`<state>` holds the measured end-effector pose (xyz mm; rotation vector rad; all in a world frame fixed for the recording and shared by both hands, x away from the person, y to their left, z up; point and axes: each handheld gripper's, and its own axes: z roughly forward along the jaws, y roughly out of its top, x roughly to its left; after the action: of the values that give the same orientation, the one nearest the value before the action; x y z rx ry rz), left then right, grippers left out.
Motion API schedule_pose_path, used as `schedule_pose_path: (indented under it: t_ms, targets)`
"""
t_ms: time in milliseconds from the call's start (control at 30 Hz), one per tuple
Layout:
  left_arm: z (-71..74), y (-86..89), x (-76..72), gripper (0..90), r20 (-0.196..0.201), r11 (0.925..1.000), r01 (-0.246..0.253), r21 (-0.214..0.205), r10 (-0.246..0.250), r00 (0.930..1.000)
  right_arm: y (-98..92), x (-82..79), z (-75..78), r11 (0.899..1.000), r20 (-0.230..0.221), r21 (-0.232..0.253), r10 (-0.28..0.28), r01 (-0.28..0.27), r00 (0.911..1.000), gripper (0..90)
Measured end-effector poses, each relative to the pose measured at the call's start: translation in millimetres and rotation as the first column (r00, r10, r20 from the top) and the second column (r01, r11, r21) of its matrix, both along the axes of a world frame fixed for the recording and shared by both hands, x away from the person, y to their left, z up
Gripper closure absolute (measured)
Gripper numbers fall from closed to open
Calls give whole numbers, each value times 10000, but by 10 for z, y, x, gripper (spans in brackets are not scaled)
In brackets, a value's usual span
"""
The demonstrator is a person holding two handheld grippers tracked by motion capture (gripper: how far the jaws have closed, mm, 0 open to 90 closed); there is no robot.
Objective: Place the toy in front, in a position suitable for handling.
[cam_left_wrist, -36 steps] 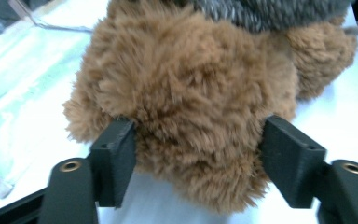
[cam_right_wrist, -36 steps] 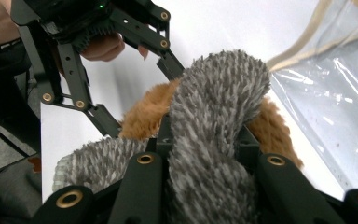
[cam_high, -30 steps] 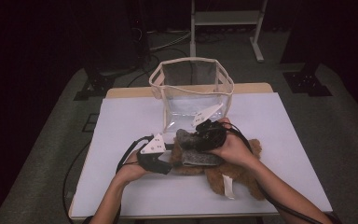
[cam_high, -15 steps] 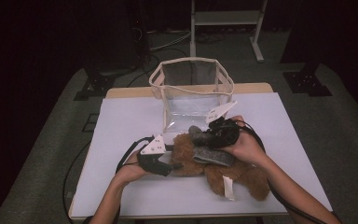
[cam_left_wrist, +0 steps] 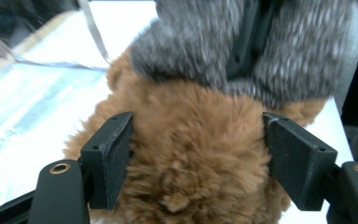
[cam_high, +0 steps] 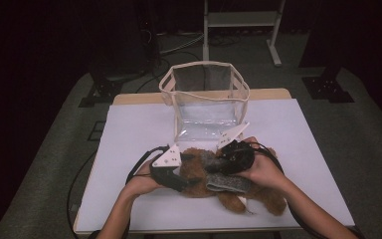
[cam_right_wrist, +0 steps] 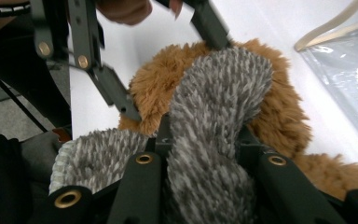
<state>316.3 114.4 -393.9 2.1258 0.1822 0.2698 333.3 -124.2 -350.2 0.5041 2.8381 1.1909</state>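
A brown plush toy (cam_high: pixel 229 181) lies on the white counter (cam_high: pixel 129 129) in the lower middle of the high view, just in front of a clear open-topped bag (cam_high: pixel 206 99) that stands upright above it in the frame; the work in hand looks like dressing the toy in a grey knitted sock (cam_high: pixel 226 180) — or wrapping it with one — and it seems only part done. The right gripper (cam_high: pixel 231 158) comes in from the lower right and is clenched on the sock; in the right gripper view the grey knit (cam_right_wrist: pixel 214 116) bulges up between its fingers and drapes over the brown fur (cam_right_wrist: pixel 284 116). The left gripper (cam_high: pixel 171 174), at the lower left of the toy, has just been opening its fingers; in the left gripper view they stand either side of the fur (cam_left_wrist: pixel 196 154) with the plush between them, the left pad (cam_left_wrist: pixel 114 154) at the fur's edge, so the hold looks released rather than pressed. What seems left: pulling the sock fully into place, then perhaps moving the toy toward the bag.
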Motion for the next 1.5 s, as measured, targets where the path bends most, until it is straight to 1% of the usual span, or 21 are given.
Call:
schedule_pose_path:
  t_ms: [67,133,233,267,333,400,433,500,533,600,633,700,867,900,933,967,1033,1200,1300,1367,1500]
  targets:
    - [-2,2,-5,270,74,9998,44,175,-45,10000,-66,38,33,9998,-3,-10,-173,173,9999,697]
    - [1,7,-7,270,92,9995,112,278,-115,9999,-165,113,70,9982,105,-59,-589,589,9982,696]
    - [-10,14,-2,270,55,9994,181,286,-183,9998,-357,264,121,9902,93,74,-1395,1394,9902,696]
    - [-11,17,3,270,21,9995,170,249,-170,9999,-405,302,119,9886,-53,130,-1501,1502,9887,695]
    - [4,18,9,262,-16,9995,187,246,-186,9998,-449,319,92,9876,-269,200,-1552,1558,9875,695]
    - [58,-4,4,233,53,9995,84,295,-85,9999,-423,273,31,9900,-427,121,-1402,1408,9892,695]
    - [90,-20,1,209,163,9995,53,300,-58,9999,-384,222,-10,9919,-491,145,-1254,1262,9909,695]
    - [135,-65,-13,196,232,9999,90,62,-92,9997,-313,138,-57,9956,-636,271,-876,894,9941,694]
    - [139,-86,-20,197,226,9999,125,73,-126,9997,-285,95,-58,9965,-610,257,-785,801,9950,693]
    - [106,-142,-34,214,190,9977,309,600,-321,9993,-268,40,-38,9975,-406,184,-677,685,9969,693]
    - [79,-152,-45,224,263,9970,340,696,-359,9990,-284,19,-17,9974,-274,124,-702,706,9972,693]
    - [50,-153,-59,224,149,9971,389,650,-399,9991,-347,24,16,9969,-183,145,-771,773,9969,692]
    - [41,-140,-71,227,80,9959,494,758,-501,9987,-671,121,156,9849,184,237,-1717,1713,9850,692]
    - [42,-139,-73,227,86,9955,508,796,-517,9986,-763,154,174,9804,146,294,-1953,1948,9806,692]
    - [42,-139,-73,226,86,9955,508,796,-517,9986,-763,154,174,9804,146,294,-1953,1948,9806,692]
    - [41,-138,-75,226,104,9953,531,811,-542,9985,-890,182,177,9744,15,260,-2235,2234,9747,691]
    - [46,-136,-71,226,106,9946,568,871,-580,9983,-943,183,149,9723,-162,307,-2314,2318,9727,691]
    - [118,-125,-67,222,114,9946,532,886,-544,9985,-866,106,-4,9806,-490,382,-1901,1921,9805,689]
    - [172,-110,-69,222,194,9968,452,662,-466,9987,-780,49,-70,9844,-530,440,-1679,1702,9844,688]
    - [159,-119,-65,222,201,9958,414,811,-431,9989,-752,19,-79,9862,-468,471,-1563,1585,9866,687]
    - [94,-137,-61,223,-3,9950,512,857,-514,9987,-772,-1,-81,9841,-438,567,-1661,1684,9851,687]
